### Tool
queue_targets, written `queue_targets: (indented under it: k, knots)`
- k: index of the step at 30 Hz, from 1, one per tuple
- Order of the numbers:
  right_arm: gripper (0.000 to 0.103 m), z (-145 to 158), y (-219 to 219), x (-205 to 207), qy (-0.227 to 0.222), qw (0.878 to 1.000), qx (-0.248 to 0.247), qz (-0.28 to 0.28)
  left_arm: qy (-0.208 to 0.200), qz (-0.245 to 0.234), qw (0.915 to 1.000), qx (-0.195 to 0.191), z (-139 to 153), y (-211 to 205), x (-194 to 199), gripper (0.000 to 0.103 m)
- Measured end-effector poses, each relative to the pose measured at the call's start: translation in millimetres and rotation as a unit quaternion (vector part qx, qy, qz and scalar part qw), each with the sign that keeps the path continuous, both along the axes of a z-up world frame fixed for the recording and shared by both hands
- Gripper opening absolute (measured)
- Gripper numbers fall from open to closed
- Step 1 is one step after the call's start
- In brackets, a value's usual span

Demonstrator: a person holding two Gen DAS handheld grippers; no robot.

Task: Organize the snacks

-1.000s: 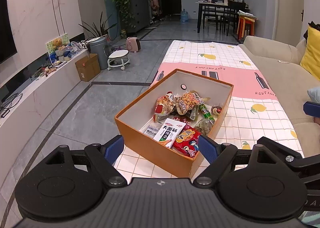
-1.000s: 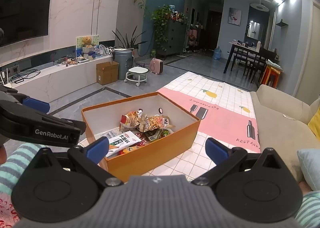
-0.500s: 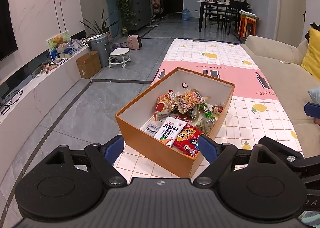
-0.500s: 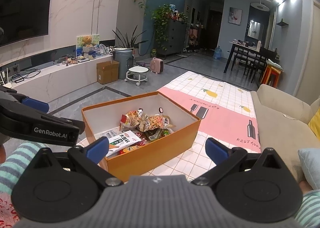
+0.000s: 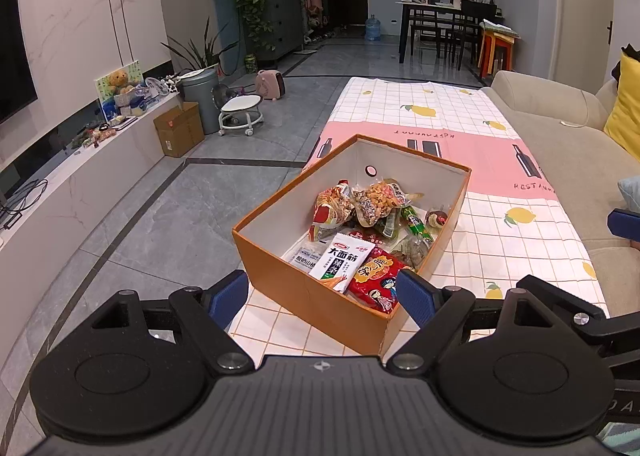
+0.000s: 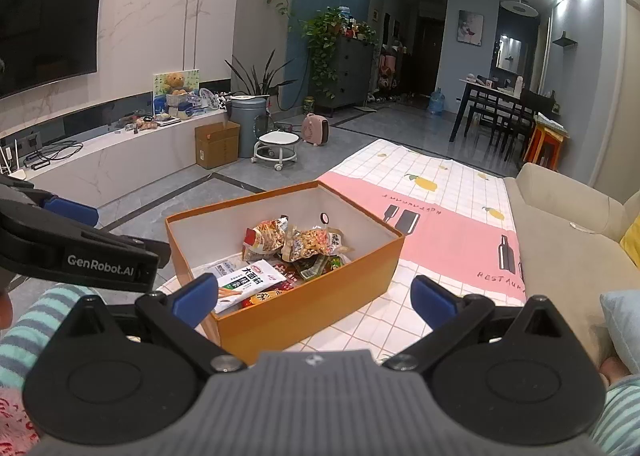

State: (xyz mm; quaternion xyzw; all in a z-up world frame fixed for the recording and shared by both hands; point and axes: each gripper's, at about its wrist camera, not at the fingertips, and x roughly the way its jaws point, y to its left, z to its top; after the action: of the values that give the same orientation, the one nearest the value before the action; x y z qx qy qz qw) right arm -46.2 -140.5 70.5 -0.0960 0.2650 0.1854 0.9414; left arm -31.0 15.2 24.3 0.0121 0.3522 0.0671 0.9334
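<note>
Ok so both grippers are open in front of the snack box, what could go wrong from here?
1. The orange box sits near the table's left edge; a nudge from the left gripper could push it toward the floor.
2. The snack packets overlap in a loose pile, so closing on the white packet may also catch the red packet beside it.
3. The right gripper is close by; both reaching into the box could collide.

Our left gripper point(image 5: 322, 298) and right gripper point(image 6: 314, 298) share black linkage arms, silver screws, blue finger pads point(image 6: 434, 302) and ribbed grey housings; one arm reads "GenRobot.AI" point(image 6: 100, 265). We wear teal-and-grey striped sleeves point(image 6: 38, 322).
</note>
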Motion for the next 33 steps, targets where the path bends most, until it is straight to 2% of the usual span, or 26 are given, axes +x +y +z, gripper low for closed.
queue_targets:
  k: [33]
  knots:
    - [0.099,-4.7,3.0,0.3,0.016,1.0,0.011,-0.004,-0.001,0.002,1.0,0.005,2.5,6.3,-0.8,0.098]
